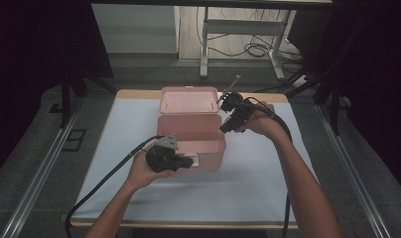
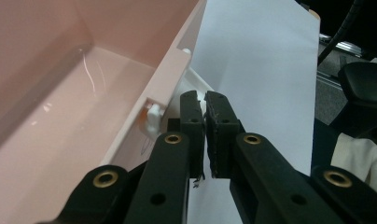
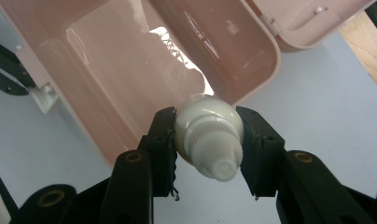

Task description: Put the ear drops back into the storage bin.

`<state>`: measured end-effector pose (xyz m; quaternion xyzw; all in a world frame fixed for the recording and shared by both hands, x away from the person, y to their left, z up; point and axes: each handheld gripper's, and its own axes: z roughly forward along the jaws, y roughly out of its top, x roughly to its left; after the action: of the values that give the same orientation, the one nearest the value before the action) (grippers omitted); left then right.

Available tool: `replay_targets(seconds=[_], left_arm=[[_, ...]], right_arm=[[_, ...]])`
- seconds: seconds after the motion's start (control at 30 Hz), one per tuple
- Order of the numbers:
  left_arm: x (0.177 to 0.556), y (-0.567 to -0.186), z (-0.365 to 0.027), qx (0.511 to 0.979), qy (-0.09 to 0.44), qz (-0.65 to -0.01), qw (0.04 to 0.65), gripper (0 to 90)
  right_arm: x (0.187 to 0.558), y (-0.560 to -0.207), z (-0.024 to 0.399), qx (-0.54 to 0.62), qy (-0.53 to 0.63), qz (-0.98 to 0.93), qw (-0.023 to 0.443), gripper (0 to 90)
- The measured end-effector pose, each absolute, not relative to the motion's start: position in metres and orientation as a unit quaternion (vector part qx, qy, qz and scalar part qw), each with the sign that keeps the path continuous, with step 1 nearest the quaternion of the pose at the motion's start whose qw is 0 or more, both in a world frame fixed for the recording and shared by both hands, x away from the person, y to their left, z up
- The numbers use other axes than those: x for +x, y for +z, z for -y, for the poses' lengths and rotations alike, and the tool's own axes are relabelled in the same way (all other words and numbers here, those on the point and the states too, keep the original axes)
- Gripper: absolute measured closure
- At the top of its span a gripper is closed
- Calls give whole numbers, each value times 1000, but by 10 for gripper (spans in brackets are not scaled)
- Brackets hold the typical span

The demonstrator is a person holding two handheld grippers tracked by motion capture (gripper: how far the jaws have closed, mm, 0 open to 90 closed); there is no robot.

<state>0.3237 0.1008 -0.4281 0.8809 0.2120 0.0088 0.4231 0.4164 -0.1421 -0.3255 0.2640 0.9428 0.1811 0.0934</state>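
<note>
Left gripper (image 2: 204, 109) nearest, jaws pressed together at the pink box's (image 1: 208, 148) white front latch (image 2: 152, 118). Right gripper (image 3: 206, 140) pinches a white bottle (image 3: 210, 140) over the box's rim. Lid (image 1: 188, 99) lies open behind.

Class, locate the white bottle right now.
The white bottle sits clamped in the right gripper, just outside the open pink box's rim.

High view: dim overall, dark vignette at both sides; light falls from above onto the white table cover (image 1: 248, 183), soft shadows. Gripper views brighter. Glare streaks on the pink box (image 3: 130, 60) floor, blown-out highlight nr the white bottle (image 3: 209, 140). Near jaws slightly soft; box walls bowed by wide-angle distortion.
</note>
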Motion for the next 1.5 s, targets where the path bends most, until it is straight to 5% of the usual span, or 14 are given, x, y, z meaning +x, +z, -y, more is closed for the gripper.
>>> replay_targets(seconds=[1.5], left_arm=[[324, -429, -101, 879, 4, -214, 427, 863]], right_arm=[[466, -404, 86, 270, 135, -950, 86, 600]])
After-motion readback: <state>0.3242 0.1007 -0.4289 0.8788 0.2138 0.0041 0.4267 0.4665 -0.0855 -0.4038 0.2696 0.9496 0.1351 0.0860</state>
